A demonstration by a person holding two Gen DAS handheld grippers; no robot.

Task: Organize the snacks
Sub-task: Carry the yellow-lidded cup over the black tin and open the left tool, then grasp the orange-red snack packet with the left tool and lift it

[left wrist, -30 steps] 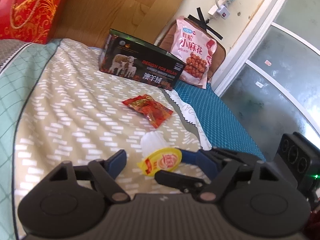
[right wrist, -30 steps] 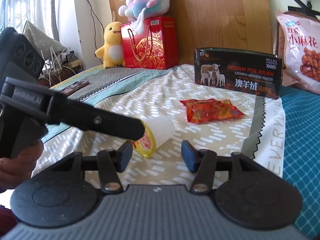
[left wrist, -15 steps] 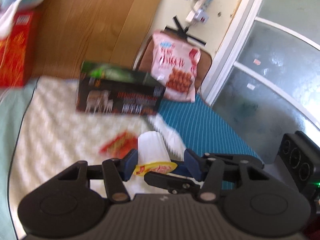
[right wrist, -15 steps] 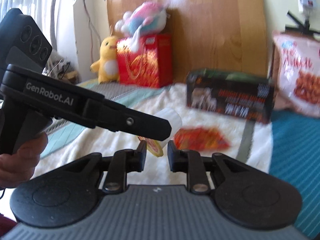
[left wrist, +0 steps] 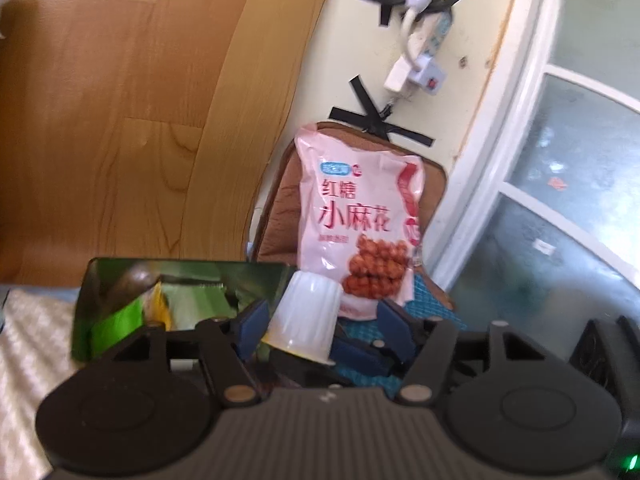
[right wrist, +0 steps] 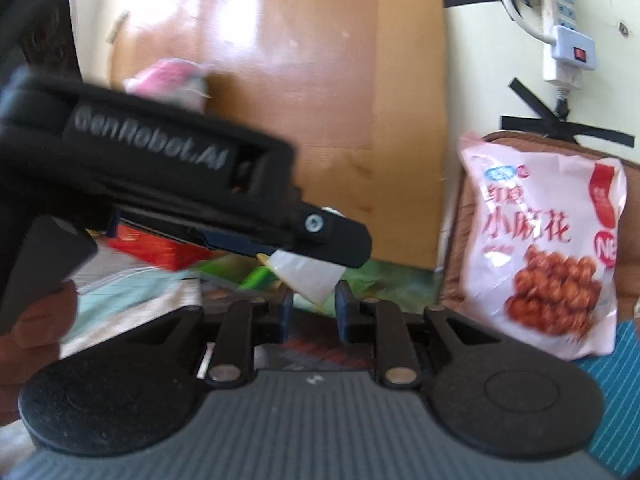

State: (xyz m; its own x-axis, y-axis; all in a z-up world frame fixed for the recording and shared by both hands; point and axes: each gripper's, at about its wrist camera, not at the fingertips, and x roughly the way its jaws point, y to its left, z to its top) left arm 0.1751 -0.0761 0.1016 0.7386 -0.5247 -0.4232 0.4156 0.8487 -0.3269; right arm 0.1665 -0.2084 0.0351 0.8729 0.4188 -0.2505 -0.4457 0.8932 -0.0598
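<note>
A small white jelly cup (left wrist: 306, 314) with a yellow lid hangs in the air, gripped from both sides. My left gripper (left wrist: 316, 316) has its blue pads around the cup. My right gripper (right wrist: 310, 306) is also closed on the cup (right wrist: 308, 276), with the left tool's black finger crossing just above it. Right behind the cup is the open dark snack box (left wrist: 176, 292), green inside, seen blurred in the right wrist view (right wrist: 360, 280). A pink bag of brown-sugar twists (left wrist: 360, 220) leans upright on a brown cushion (right wrist: 536, 248).
A wooden headboard (left wrist: 120, 120) fills the back. A power strip (right wrist: 564, 20) hangs on the taped wall. A glass door (left wrist: 580, 200) is at the right. A red gift bag (right wrist: 152, 248) and the patterned bedspread (left wrist: 24, 340) lie at left.
Both grippers closed on the jelly cup, lifted it off the bedspread and carried it forward to the open box. The red snack packet has dropped out of view.
</note>
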